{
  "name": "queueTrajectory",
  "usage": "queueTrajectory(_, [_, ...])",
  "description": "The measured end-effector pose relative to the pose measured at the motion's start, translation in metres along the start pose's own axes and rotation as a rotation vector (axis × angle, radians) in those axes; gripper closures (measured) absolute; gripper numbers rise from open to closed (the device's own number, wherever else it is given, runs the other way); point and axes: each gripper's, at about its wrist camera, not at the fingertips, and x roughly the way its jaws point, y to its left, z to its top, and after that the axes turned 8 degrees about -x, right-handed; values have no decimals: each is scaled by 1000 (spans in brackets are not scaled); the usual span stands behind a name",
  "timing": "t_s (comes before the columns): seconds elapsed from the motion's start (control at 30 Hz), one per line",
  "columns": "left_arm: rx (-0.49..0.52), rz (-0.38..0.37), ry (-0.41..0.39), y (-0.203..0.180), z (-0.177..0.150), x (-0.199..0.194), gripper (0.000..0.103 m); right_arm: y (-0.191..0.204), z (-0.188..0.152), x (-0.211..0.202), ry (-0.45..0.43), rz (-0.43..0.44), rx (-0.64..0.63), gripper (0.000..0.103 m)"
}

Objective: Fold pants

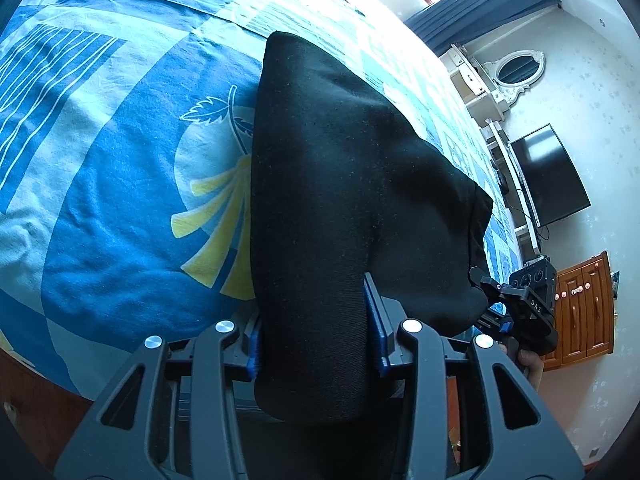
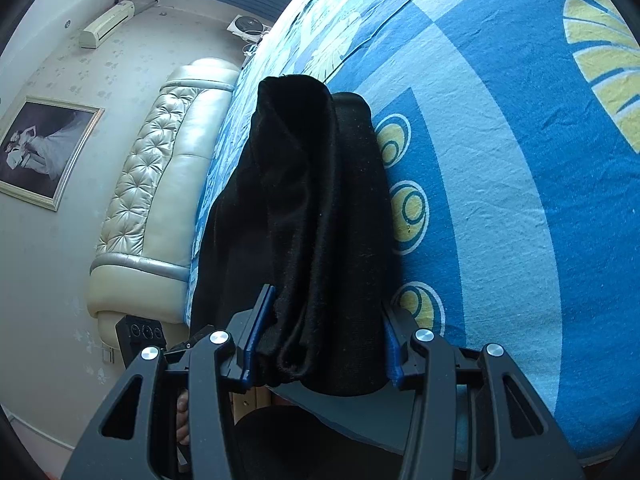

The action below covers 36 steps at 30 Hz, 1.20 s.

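Left wrist view: the left gripper point(image 1: 316, 332) is clamped on a thick band of the black pants point(image 1: 340, 168), the cloth packed tight between its blue pads point(image 1: 374, 320). The pants rise from the jaws and stretch away over the blue bed point(image 1: 112, 168), seemingly lifted rather than lying flat; how much of the far end touches the sheet cannot be told. At the right edge the right gripper point(image 1: 486, 284) pinches the other corner of the same end. Holding two corners apart likely keeps the edge spread, so the cloth hangs as one sheet and can be laid down straight.

Right wrist view: the right gripper point(image 2: 326, 340) is likewise clenched on the pants point(image 2: 312, 208), here bunched into several vertical folds between the pads point(image 2: 258, 332). The bundle stands up from the jaws, with the bed point(image 2: 500, 200) to the right and the padded headboard point(image 2: 160, 184) well beyond to the left. The gathered layers suggest a fold has been made already, and the grip takes all layers at once so none slips out. The left gripper's body point(image 2: 140, 334) shows low on the left, near.
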Motion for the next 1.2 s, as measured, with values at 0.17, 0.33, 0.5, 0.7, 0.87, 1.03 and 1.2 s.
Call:
queueTrajectory(0.17, [36, -61, -8, 8, -3, -8, 44, 0, -1, -11, -25, 11, -20, 50])
queueTrajectory(0.33, [58, -122, -53, 24, 3, -35, 28, -3, 16, -31, -90, 30, -42, 34])
queueTrajectory(0.5, [68, -116, -44, 26, 43, -22, 22, -7, 59, -20, -121, 14, -43, 30])
queueTrajectory(0.7, [45, -161, 23, 26, 99, 23, 22, -11, 92, 13, -78, 26, -24, 30])
queueTrajectory(0.87, [26, -187, 62, 23, 121, 51, 20, -12, 91, 30, -49, 57, -35, 30])
queueTrajectory(1.03, [100, -144, 67, 11, 119, 63, 59, -6, 83, 37, -39, -7, -80, 62])
queueTrajectory(1.2, [109, -141, 10, 0, 126, 51, 79, 7, 88, 29, -82, -21, -118, 72])
